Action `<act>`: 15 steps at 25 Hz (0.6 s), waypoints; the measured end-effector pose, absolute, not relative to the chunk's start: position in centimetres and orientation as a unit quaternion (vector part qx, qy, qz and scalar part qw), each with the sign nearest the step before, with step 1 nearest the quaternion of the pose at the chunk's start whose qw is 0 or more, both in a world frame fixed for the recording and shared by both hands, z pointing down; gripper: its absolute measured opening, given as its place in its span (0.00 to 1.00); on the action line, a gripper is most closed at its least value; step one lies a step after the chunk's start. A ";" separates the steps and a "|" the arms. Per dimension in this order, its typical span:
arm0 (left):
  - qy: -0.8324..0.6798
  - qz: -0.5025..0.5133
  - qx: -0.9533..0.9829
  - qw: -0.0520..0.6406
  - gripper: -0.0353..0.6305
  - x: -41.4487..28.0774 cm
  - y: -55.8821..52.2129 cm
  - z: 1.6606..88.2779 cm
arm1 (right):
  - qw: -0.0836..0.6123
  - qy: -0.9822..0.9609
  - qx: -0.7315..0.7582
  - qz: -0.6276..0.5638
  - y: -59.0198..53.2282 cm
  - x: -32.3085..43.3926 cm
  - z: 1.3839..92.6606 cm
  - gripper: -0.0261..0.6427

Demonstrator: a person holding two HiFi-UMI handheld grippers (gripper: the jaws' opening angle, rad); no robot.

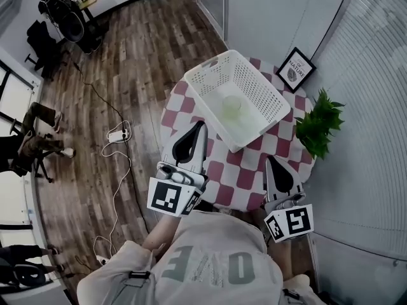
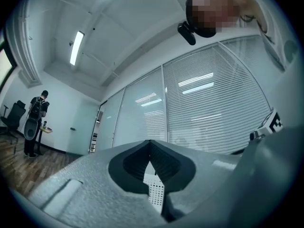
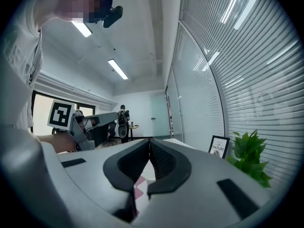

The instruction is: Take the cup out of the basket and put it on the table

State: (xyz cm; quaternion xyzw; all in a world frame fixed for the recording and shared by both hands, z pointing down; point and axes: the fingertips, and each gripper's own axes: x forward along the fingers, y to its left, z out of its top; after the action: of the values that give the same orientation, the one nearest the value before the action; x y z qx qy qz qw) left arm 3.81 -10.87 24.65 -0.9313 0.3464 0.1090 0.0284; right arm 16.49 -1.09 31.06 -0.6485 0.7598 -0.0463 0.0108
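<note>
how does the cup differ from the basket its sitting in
The cup is pale green and round; the basket is white and rectangular. The cup's wall looks plain, while the basket's walls are perforated. The cup is far smaller, sitting inside the basket. Both appear open at the top.

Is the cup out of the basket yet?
No, the cup sits inside the basket, which stands on the table.

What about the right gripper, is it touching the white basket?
Apart. The head view shows checked tablecloth between the right gripper and the basket.
</note>
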 end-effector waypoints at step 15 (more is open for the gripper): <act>0.320 0.089 -0.943 -0.004 0.06 4.5 -20.0 27.1 | 0.016 0.700 -0.705 -0.115 -7.4 17.3 33.1 0.05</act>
State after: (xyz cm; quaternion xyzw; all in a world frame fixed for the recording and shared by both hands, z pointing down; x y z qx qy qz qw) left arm 4.47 -20.03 27.11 -0.9432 0.3201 0.0885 -0.0036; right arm 17.27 -7.40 33.09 -0.7047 0.6999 -0.1149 0.0161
